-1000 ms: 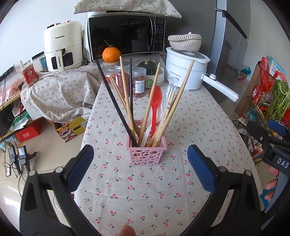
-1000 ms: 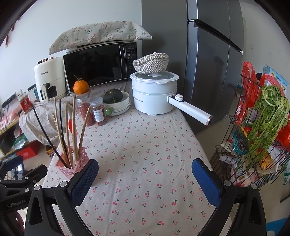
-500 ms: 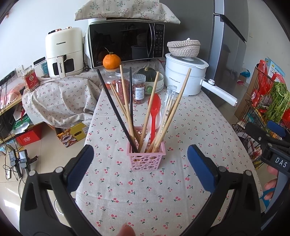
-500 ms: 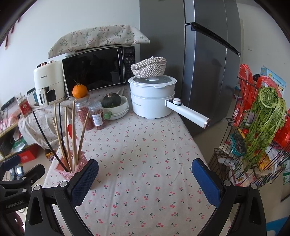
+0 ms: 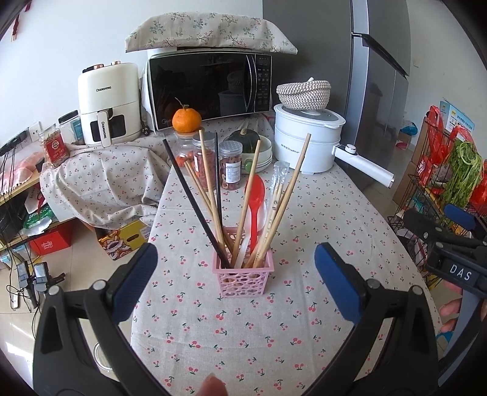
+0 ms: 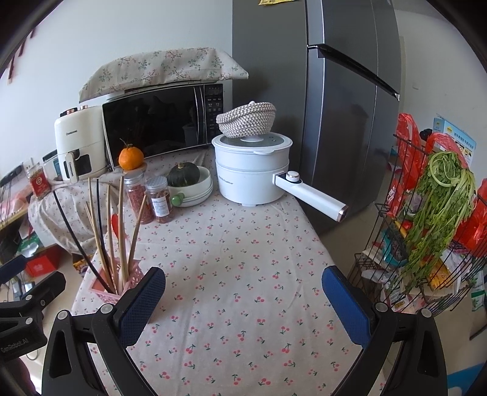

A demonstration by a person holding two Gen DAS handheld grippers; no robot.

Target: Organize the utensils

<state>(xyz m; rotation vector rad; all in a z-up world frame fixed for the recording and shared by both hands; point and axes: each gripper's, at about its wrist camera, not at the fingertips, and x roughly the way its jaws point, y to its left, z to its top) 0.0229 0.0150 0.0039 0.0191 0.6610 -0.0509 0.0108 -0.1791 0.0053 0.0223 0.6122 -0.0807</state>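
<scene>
The pink basket (image 5: 242,275) is standing near the tabletop's (image 5: 243,344) left edge, chopsticks (image 5: 284,198) and a red spoon (image 5: 255,195) leaning upright inside. The left gripper (image 5: 236,281) is facing it squarely, fingers spread wide and empty; the right gripper (image 6: 243,300), likewise open, is sitting farther off.

White wall (image 5: 76,36) behind; grey fridge (image 6: 344,100) at right. Table w/ cherry-print cloth (image 6: 243,274); microwave (image 5: 210,88) at back under floral cover (image 5: 210,27), air fryer (image 5: 108,102) to its left. Wire rack (image 6: 411,274) w/ greens beside table. Tiled floor, daylight.
</scene>
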